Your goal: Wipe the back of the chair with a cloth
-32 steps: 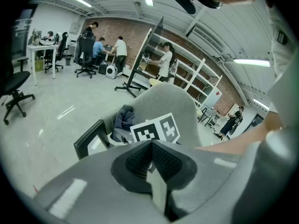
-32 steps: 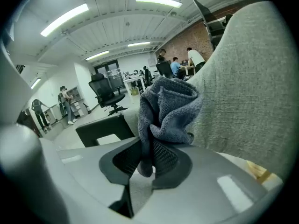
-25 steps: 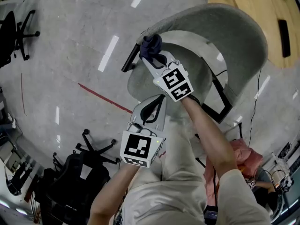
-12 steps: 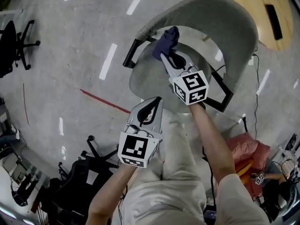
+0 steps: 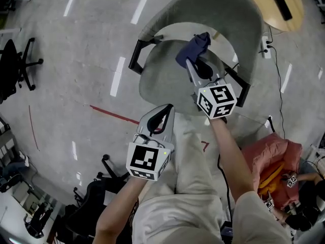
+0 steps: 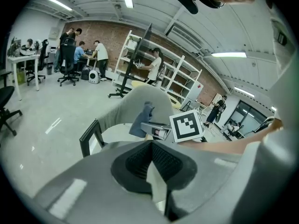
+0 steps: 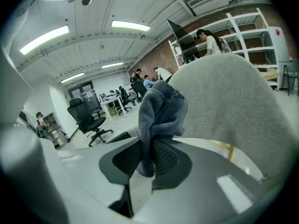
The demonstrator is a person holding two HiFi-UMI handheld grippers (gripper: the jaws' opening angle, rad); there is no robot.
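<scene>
Now my right hand-held gripper (image 5: 190, 64) is clamped on the dark blue cloth (image 5: 195, 47), which has slid from the black armrest (image 5: 135, 60) end to mid inner face of the grey chair back (image 5: 228, 4). Roughly half swept, I'd judge. Left hand-held gripper (image 5: 163, 111) closed, empty, idle.

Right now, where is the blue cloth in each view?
Head view: cloth upper centre, at the right gripper tip.
Left gripper view: cloth centre, before the chair back.
Right gripper view: cloth centre, between the jaws.
Shared landmark: the grey chair back.
</scene>
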